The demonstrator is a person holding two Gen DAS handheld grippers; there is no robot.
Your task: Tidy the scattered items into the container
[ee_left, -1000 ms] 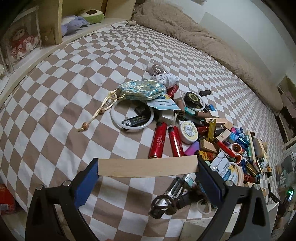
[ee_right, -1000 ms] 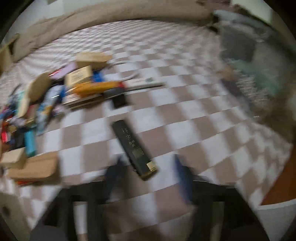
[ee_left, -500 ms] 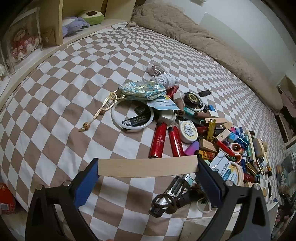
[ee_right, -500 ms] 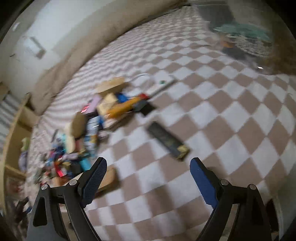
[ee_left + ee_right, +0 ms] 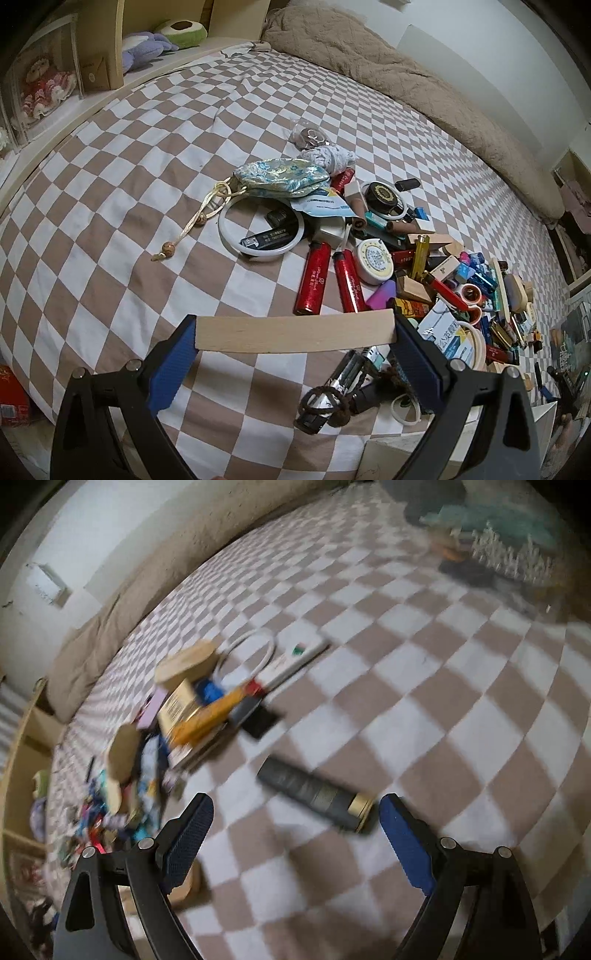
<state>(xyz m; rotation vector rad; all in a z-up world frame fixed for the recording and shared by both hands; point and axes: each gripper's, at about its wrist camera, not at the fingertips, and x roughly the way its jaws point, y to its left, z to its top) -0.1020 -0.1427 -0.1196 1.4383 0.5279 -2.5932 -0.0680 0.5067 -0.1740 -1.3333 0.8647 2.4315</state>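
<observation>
Swinging round since a second ago, the right tongs [image 5: 295,834] now gape empty near a dark tube [image 5: 314,794] on the bed [image 5: 461,709], while the left tongs [image 5: 295,343] pinch a wooden slat [image 5: 293,330].

Dim indoor light, fisheye-bent edges; left view sharp, right view motion-blurred.

A checkered brown-and-white bedsheet [image 5: 129,177] covers the bed, a beige quilt [image 5: 424,85] bunches along the white wall [image 5: 498,66], and plush toys [image 5: 162,37] sit on the wooden shelf [image 5: 110,48].
</observation>
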